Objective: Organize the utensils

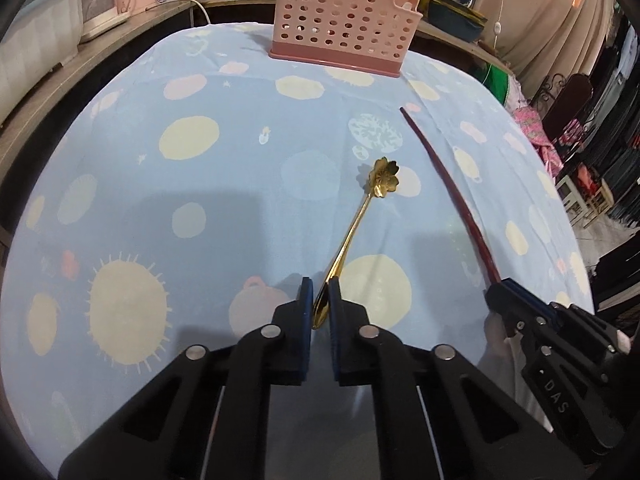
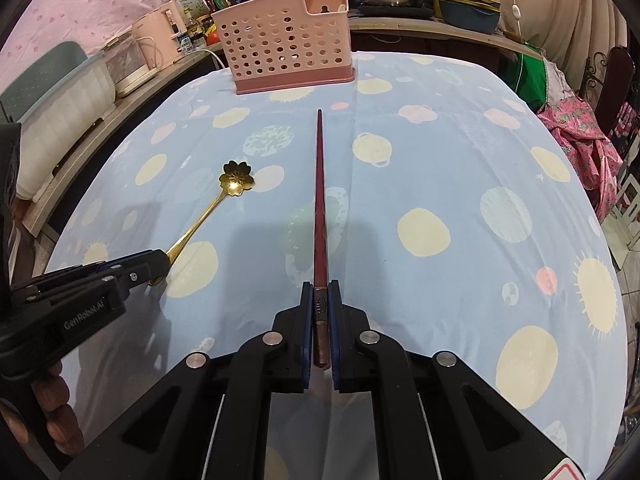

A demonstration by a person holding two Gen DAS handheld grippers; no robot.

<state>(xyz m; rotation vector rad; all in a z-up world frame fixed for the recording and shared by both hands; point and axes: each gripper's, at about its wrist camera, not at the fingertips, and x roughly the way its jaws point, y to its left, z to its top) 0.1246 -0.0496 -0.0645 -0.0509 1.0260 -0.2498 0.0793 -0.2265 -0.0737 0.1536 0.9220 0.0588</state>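
Spoon (image 1: 362,216) sits clamped in the left claw (image 1: 320,300) over the counter (image 1: 200,160), chopstick (image 2: 320,200) in the right claw (image 2: 320,308); next, carry both to the basket (image 1: 340,16).

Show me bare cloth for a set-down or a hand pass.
Free: left of the spoon, right of the chopstick, and between their tips and the basket. Crowded: the near edge, where the left gripper and right gripper sit close.

Glossy gold metal spoon (image 1: 352,232), perforated pink plastic caddy (image 1: 340,20), matt printed cloth (image 1: 200,200).
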